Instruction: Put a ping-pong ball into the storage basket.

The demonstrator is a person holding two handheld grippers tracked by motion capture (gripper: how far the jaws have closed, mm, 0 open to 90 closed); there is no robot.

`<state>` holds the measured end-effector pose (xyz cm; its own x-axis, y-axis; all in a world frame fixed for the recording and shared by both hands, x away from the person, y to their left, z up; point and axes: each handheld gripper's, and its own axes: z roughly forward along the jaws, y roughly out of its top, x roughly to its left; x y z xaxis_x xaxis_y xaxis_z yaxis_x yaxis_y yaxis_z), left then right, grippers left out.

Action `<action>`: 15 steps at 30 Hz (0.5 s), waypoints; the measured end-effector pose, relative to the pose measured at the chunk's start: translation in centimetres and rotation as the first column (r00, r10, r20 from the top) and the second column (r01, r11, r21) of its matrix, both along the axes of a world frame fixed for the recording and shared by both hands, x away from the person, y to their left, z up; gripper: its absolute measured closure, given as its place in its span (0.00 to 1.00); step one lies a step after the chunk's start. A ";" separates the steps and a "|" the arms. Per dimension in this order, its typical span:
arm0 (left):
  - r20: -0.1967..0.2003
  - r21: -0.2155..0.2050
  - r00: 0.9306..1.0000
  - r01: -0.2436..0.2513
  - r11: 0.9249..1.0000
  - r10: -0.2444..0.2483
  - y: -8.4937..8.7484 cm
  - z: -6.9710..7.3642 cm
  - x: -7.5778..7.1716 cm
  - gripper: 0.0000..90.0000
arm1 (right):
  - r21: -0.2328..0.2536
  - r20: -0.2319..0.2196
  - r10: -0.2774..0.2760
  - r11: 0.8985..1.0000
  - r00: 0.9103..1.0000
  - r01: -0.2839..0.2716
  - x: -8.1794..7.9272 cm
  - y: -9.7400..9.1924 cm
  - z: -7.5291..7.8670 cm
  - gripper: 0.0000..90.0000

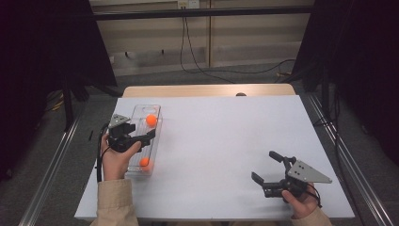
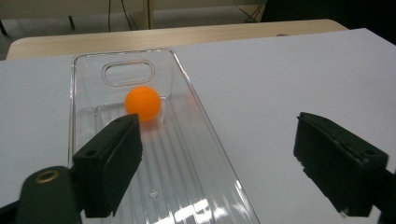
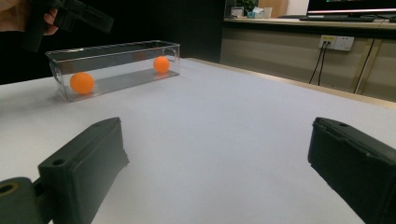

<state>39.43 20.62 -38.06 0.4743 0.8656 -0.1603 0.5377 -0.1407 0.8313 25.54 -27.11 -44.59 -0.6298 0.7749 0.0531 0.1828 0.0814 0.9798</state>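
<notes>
Left gripper (image 1: 141,138) hangs over the clear tray (image 1: 137,113), jaws spread wide, gripping nothing | two orange balls (image 1: 151,120) inside (one at each end) | right gripper (image 1: 268,167) low over the white table (image 1: 221,141), jaws wide apart, empty, well apart from tray

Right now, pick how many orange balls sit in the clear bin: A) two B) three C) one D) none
A: the bin holds one ball at its far end and another ball at its near end.
</notes>
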 end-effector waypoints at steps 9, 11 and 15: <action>0.045 -0.025 0.999 0.025 0.999 -0.023 0.4 -0.9 -2.2 0.10 | 0.000 0.000 -0.001 1.000 1.000 0.001 0.0 0.0 0.0 0.04; 0.069 -0.049 0.997 0.017 0.999 -0.014 0.5 -1.1 -2.8 0.09 | -0.001 0.001 -0.001 1.000 1.000 0.001 0.0 0.0 0.0 0.04; 0.120 -0.069 0.992 0.036 0.997 -0.028 1.1 -1.7 -4.4 0.05 | 0.001 0.000 -0.005 1.000 1.000 0.005 -0.1 0.0 0.0 0.04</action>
<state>35.05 21.76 -39.75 0.5211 0.8380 -0.1618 0.4306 -0.0945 0.8976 25.45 -27.13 -44.55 -0.6262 0.7778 0.0541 0.1833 0.0795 0.9798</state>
